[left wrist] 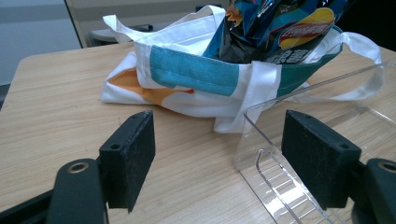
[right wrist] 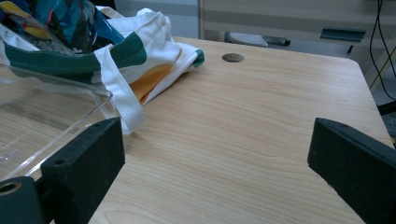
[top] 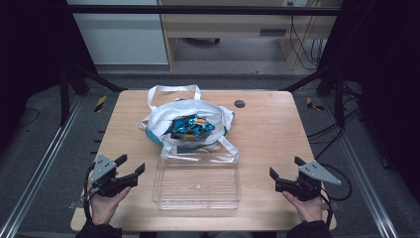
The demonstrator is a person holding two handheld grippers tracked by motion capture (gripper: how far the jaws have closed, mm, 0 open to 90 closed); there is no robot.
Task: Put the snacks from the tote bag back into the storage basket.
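Observation:
A white tote bag [top: 163, 119] with teal and orange panels lies at the middle of the wooden table [top: 267, 129], its mouth holding blue snack packets [top: 190, 126]. In front of it stands an empty clear plastic tray [top: 197, 186]. My left gripper [top: 132, 167] rests open at the tray's left, held in a hand, nothing between its jaws. At the tray's right my right gripper [top: 285, 167] is open and empty too. The left gripper view has the bag [left wrist: 187, 74], the packets [left wrist: 280, 28] and the tray's corner [left wrist: 261, 135] ahead. The right gripper view has the bag [right wrist: 140, 51] and tray edge [right wrist: 56, 93] at left.
A round dark grommet [top: 239, 103] sits in the table's far right part. Bag handles [top: 173, 90] spread toward the far edge and over the tray's rear rim. Black frame posts, cables and a wooden desk stand beyond the table. Bare wood lies to both sides.

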